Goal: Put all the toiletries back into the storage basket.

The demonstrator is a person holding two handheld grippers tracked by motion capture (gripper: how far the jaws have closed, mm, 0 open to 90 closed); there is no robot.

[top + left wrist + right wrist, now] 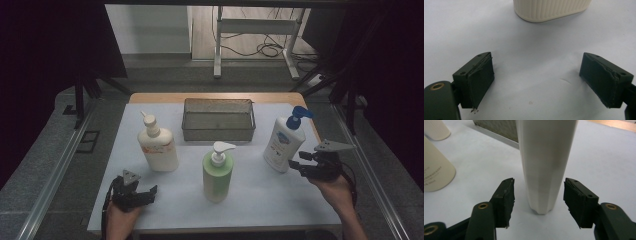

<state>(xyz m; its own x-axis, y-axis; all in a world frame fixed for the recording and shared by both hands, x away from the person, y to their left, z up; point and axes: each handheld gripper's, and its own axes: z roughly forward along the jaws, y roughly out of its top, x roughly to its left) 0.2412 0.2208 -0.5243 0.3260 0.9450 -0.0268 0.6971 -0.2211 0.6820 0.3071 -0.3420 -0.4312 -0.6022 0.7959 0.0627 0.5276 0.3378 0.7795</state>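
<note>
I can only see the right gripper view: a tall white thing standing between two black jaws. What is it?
Observer: In the high view it is a white bottle with a blue pump top, standing upright to the right of a metal mesh basket.
Operator: And what is the other hand doing?
Observer: The left gripper sits low at the near left of the table. Its jaws are open with nothing between them, and it points toward a cream bottle.
</note>
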